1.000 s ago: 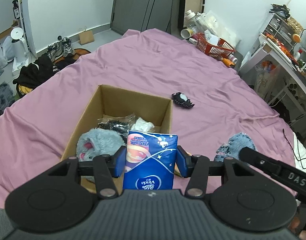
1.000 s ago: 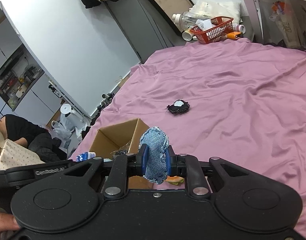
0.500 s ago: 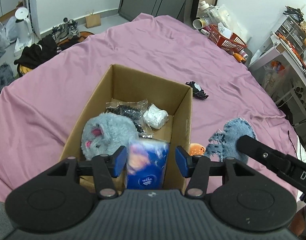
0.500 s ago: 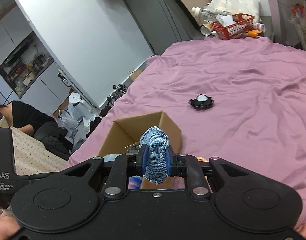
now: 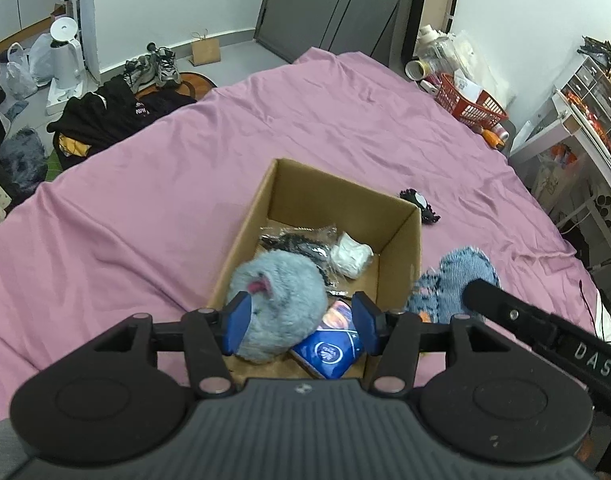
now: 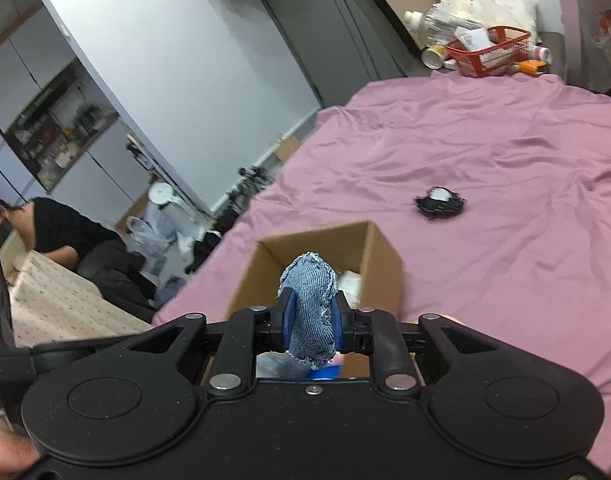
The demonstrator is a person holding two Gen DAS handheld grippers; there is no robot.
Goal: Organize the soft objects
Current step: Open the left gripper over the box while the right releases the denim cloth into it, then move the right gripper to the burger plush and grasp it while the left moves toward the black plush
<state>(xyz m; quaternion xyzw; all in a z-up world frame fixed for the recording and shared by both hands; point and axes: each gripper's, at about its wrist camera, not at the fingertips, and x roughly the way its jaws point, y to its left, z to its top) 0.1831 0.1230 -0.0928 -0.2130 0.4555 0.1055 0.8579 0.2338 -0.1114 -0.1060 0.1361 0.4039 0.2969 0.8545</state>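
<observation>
An open cardboard box [image 5: 401,240] stands on the purple bedsheet [image 5: 185,184]. Inside lie a grey furry plush [image 5: 277,304], a blue tissue pack [image 5: 329,350], a white wad [image 5: 351,258] and a clear bag of black items [image 5: 301,240]. My left gripper [image 5: 301,326] hovers open over the box's near end, nothing between its fingers. My right gripper [image 6: 309,320] is shut on a blue denim piece [image 6: 311,312], held just right of the box; that denim piece [image 5: 453,280] also shows in the left wrist view. A black and white frilly item [image 6: 439,202] lies on the sheet beyond the box [image 6: 381,260].
A red basket [image 5: 471,102] and bottles sit past the bed's far corner. Dark clothes [image 5: 105,116], shoes and a white kettle are on the floor at left. A shelf unit [image 5: 577,128] stands at right. A person in black [image 6: 53,228] sits at far left.
The left gripper opened and let the blue tissue pack drop into the box, where it now lies beside the plush. The right gripper, still holding the denim, moved nearer the box.
</observation>
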